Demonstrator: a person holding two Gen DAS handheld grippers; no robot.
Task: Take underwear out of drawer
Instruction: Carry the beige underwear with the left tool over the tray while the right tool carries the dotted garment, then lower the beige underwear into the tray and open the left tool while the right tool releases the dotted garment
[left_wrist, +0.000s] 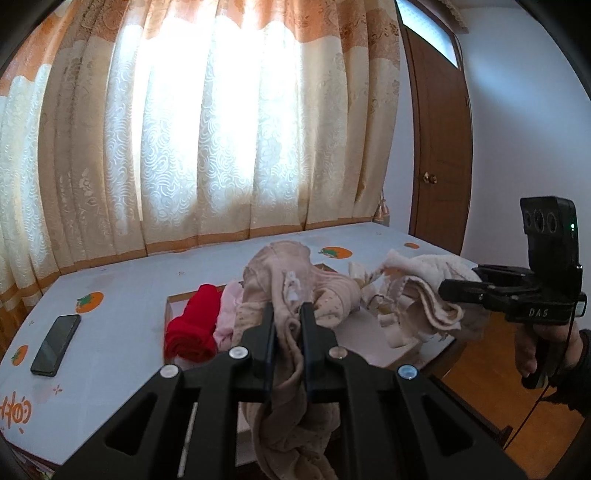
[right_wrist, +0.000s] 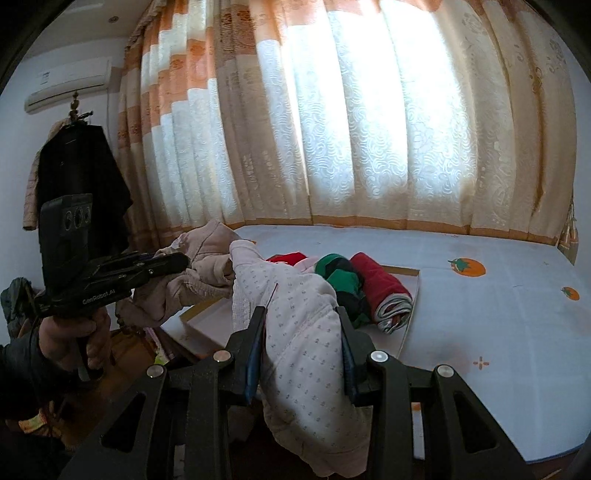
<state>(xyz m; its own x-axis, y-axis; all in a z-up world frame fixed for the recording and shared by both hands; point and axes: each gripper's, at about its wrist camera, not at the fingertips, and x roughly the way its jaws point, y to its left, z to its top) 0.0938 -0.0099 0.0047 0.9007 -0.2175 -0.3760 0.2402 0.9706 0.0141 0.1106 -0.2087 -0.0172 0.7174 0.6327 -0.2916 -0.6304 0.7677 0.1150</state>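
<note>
My left gripper (left_wrist: 289, 314) is shut on beige-pink underwear (left_wrist: 295, 284), held up above the shallow drawer tray (left_wrist: 173, 301) on the table. My right gripper (right_wrist: 301, 317) is shut on a pale dotted white garment (right_wrist: 303, 332), also lifted above the tray (right_wrist: 410, 306). In the left wrist view the right gripper (left_wrist: 448, 288) holds its cream garment (left_wrist: 417, 291) at the right. In the right wrist view the left gripper (right_wrist: 181, 264) holds the beige piece (right_wrist: 199, 266) at the left. Rolled red (right_wrist: 380, 284), green-and-dark (right_wrist: 340, 280) and pink clothes stay in the tray.
A table with a pale cloth printed with orange fruit (left_wrist: 122, 325) stands before long curtains (left_wrist: 207, 129). A black phone (left_wrist: 55, 345) lies at the table's left. A brown door (left_wrist: 439, 140) is at the right; a dark coat (right_wrist: 81, 177) hangs at the left wall.
</note>
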